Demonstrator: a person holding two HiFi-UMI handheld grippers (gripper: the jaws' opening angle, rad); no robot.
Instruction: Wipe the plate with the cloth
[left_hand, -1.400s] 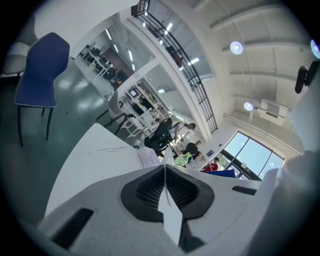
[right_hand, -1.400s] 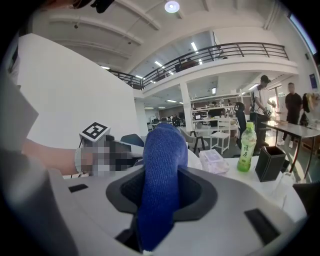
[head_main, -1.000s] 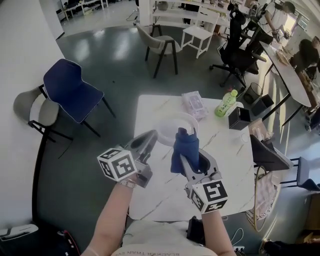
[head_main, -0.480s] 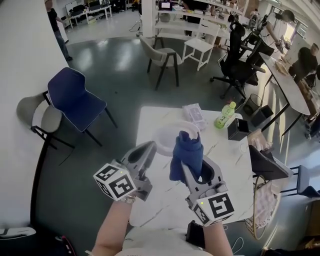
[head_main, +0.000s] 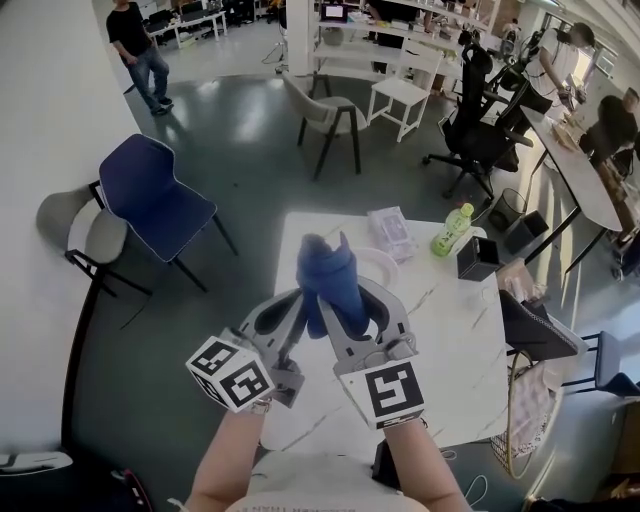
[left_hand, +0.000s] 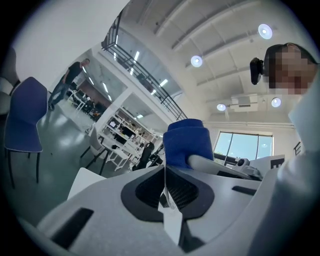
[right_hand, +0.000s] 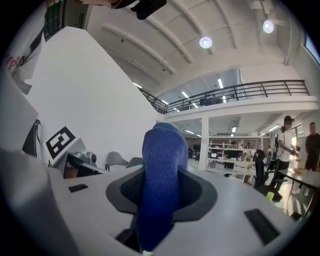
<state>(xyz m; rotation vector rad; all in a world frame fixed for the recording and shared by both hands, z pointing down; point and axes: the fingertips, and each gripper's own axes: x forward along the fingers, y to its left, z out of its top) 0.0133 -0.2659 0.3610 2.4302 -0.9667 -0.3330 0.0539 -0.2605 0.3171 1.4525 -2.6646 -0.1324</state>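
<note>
Plate (head_main: 384, 262) rim pinched in left gripper (left_hand: 165, 186); right gripper (right_hand: 159, 200) clamps blue cloth (right_hand: 161, 150), which should press flat across it.

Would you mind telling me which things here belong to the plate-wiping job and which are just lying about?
Part of the job:
- blue cloth, clamped in the right gripper
- white plate, its edge pinched by the left gripper

Just lying about:
- green bottle, wrapped packet and black box on the table
- blue chair beside it
</note>
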